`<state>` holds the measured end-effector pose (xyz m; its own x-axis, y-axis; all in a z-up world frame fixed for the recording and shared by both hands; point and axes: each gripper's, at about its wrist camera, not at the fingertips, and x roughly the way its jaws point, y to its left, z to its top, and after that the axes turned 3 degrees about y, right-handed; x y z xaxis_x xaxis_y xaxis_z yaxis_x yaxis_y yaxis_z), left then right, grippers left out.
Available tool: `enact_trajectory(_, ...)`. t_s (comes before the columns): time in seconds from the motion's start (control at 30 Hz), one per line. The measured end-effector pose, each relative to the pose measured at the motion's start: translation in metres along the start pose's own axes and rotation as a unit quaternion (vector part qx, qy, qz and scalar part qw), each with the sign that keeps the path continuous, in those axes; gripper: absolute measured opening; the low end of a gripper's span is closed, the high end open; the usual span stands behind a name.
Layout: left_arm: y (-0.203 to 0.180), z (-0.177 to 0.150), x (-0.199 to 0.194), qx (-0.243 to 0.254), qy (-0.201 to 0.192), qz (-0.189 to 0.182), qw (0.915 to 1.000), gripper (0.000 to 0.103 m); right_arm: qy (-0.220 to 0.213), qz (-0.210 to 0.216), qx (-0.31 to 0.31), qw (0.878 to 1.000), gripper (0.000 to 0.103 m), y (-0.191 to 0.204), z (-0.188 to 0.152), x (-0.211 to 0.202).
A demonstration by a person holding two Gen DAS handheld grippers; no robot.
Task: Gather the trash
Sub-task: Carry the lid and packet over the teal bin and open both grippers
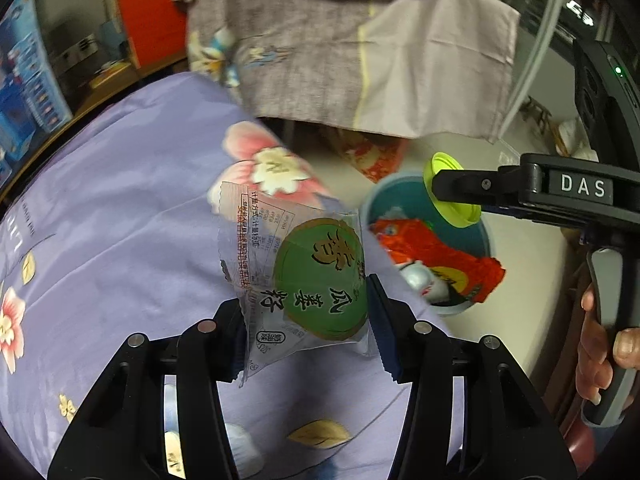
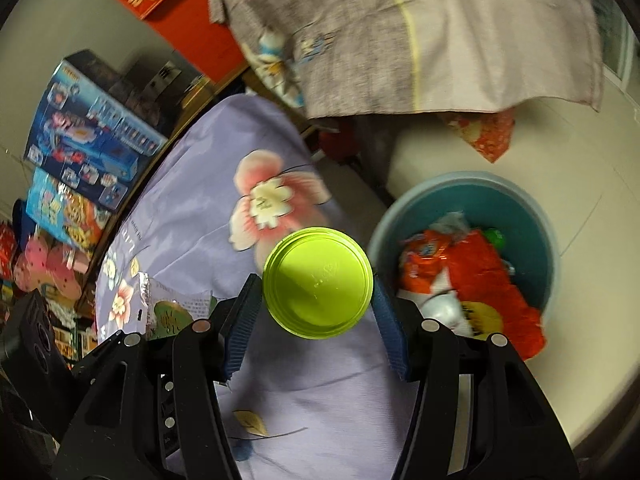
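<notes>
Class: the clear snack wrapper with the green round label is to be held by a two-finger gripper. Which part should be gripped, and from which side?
Grip the wrapper across its flat lower body, near the label. It is thin and limp, so the left gripper comes from below its bottom edge, one pad on each face.

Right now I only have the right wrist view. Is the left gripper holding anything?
Observer: Yes. The left gripper is shut on a clear snack wrapper with a round green label, held above the purple floral sheet.
Operator: And where is my lid relative to the bin?
Observer: In the left wrist view, the lime-green lid in the right gripper appears to hang over the far rim of the blue bin.
</notes>
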<state>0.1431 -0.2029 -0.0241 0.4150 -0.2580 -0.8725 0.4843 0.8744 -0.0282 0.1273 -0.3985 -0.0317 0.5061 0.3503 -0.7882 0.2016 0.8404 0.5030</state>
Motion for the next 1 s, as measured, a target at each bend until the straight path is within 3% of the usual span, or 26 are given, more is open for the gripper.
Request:
enact_trajectory(0.5,-0.087,0.033,0.050,0.067,0.033,-0.027,0.9968,0.053,-0.012,-0.015,0.074,0.997,0.054,-0.100,0.009,-0.019)
enact_trajectory(0.83,-0.116,0.042,0.080,0.085,0.055,-0.044,0.9939,0.054,-0.008,-0.025,0.103,0.994,0.054,-0.135,0.009,-0.018)
enact_trajectory(1.0,-0.126,0.045,0.095,0.089,0.062,-0.057,0.9925,0.062,-0.004,-0.033,0.113,0.993,0.054,-0.147,0.009,-0.015)
